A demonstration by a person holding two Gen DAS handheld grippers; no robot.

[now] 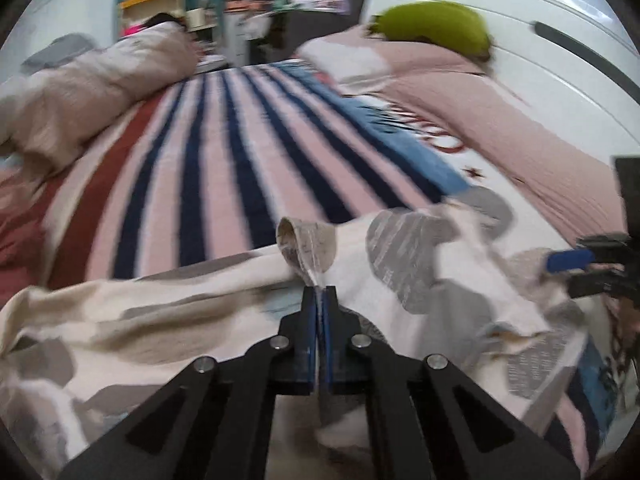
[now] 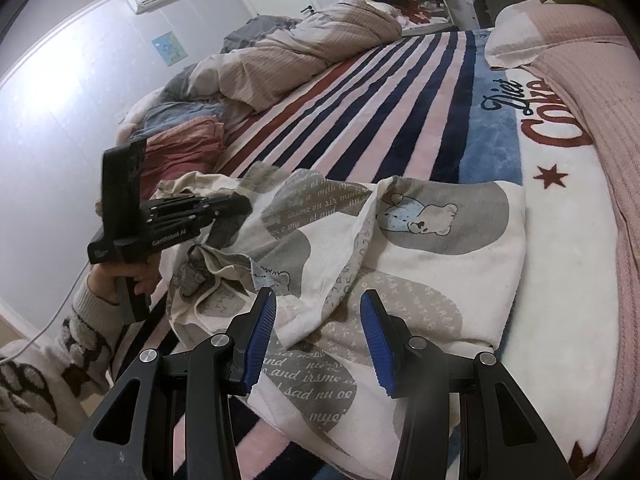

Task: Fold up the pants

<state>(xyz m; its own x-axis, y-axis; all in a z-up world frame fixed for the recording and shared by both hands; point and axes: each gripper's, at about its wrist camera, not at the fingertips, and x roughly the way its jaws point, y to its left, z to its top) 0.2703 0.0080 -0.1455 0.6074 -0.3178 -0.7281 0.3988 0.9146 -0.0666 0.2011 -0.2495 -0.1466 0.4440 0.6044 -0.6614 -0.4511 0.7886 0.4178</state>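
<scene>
On the striped bed (image 2: 400, 92), at its near edge, lying crumpled: the printed pants (image 2: 420, 248), cream with grey patches and small bears, flatter toward the right, bunched and rucked toward the left. Running roughly left to right across the near edge, that long axis, with the loose gathered end on the left. Pinching a fold of that bunched end: the left gripper (image 1: 319, 292), jaws fully closed with a thin ridge of cloth squeezed between the blue pads and a curled hem standing up just beyond the tips. Holding that tool from below at the left of the right wrist view, a hand (image 2: 120, 276) in a patterned sleeve. Hovering over the near middle of the pants: the right gripper (image 2: 318, 316), jaws standing partly open, gripping nothing, cloth showing between and beneath the pads but not pressed by them. Sitting nearer the flat right part, that right tool; nearer the crumpled left end, the left one. Judging from this: probably drawing the pinched end out leftward along the long axis, spreading the cloth flat before any fold. Likely snagging point: the twisted ridge of fabric in the middle.
</scene>
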